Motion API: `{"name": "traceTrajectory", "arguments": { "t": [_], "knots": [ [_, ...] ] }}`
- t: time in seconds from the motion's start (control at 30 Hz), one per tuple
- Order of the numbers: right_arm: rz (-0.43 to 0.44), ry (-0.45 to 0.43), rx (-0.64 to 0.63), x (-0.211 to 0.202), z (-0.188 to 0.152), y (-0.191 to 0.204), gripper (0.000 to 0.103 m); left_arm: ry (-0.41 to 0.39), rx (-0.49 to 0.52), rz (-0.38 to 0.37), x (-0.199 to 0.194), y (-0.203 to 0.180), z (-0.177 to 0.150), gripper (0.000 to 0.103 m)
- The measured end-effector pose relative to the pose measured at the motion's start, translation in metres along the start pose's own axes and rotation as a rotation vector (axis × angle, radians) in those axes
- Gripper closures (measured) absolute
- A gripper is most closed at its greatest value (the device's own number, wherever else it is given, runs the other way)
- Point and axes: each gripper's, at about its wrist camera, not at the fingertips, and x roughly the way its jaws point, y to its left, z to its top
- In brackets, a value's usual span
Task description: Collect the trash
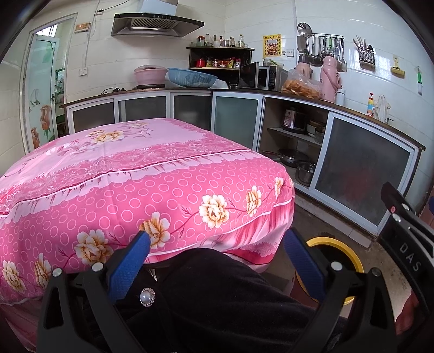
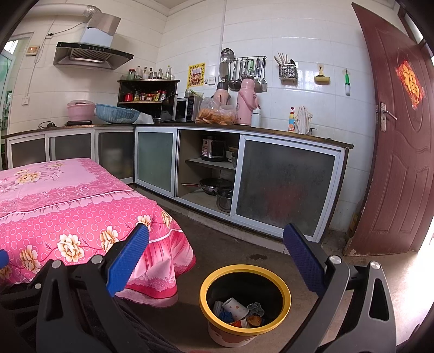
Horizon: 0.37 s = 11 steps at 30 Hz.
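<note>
White-tiled kitchen, L-shaped counter [image 1: 244, 91] with sliding frosted cabinet doors, range hood [image 1: 156, 24] high on the wall, utensil rack [image 1: 322, 46] to the right.

Left wrist view: table under a pink floral tablecloth [image 1: 135, 173] fills the middle, top bare. Left gripper [image 1: 217, 241] jaws wide apart, nothing between the blue pads [image 1: 130, 263]. Dark garment with a pearl button [image 1: 147, 296] sits right under the gripper. Yellow-rimmed trash bin [image 1: 347, 252] pokes out behind the right-side finger, on the floor just beside the table corner; contents not visible from here. Part of the right gripper body shows at the far right edge, marked DAS. Counter carries a pink lidded pot [image 1: 150, 73], blue basket [image 1: 192, 77], microwave [image 1: 271, 77], bag of fried snacks [image 1: 299, 85], pink thermos [image 1: 329, 77].

Right wrist view: right gripper [image 2: 217, 241] jaws also spread wide, empty. Trash bin [image 2: 282, 285] stands on the concrete floor [image 2: 230, 244] below and between the fingers, near the hanging edge of the tablecloth [image 2: 67, 203]. Inside it: white paper cup with orange dots [image 2: 234, 308] lying on its side, crumpled grey bit, blue and orange wrappers. Open cabinet bay holds a rice cooker [image 2: 213, 148] on the shelf, a frying pan [image 2: 211, 184] and steel pot [image 2: 224, 199] below. Brown door [image 2: 398, 152] with a red decoration stands ajar at right.
</note>
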Motion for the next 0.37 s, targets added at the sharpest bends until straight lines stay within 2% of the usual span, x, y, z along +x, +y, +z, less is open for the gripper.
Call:
{"name": "traceTrajectory", "arguments": {
  "t": [0.37],
  "knots": [
    [0.0, 0.002, 0.0, 0.0004, 0.0006, -0.0003, 0.008, 0.009, -0.002, -0.011, 0.0036, 0.004, 0.0017, 0.008]
  ]
}}
